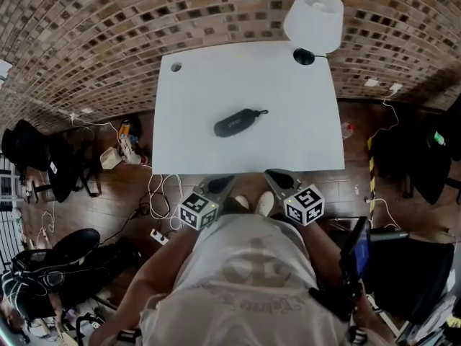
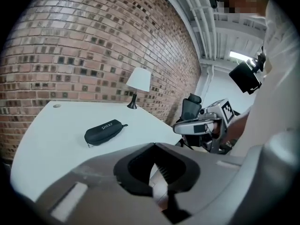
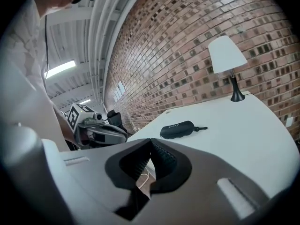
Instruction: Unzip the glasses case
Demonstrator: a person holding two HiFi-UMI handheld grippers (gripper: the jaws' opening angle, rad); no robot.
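A black zipped glasses case (image 1: 236,122) (image 2: 105,131) (image 3: 178,129) lies in the middle of the white table (image 1: 288,99), its pull tab toward the lamp side. Both grippers hang short of the table's near edge, well apart from the case. My left gripper (image 1: 220,186) (image 2: 155,146) is shut with nothing in it. My right gripper (image 1: 275,177) (image 3: 151,141) also looks shut and empty. Each gripper view catches the other gripper off to the side: the right gripper (image 2: 199,125) and the left gripper (image 3: 105,132).
A white-shaded lamp (image 1: 313,19) (image 2: 138,81) (image 3: 227,55) stands at the table's far right corner, against a brick wall. A cable hole (image 1: 176,68) is at the far left corner. Cables and a power strip (image 1: 160,235) lie on the wooden floor at left; black chairs (image 1: 43,164) stand on both sides.
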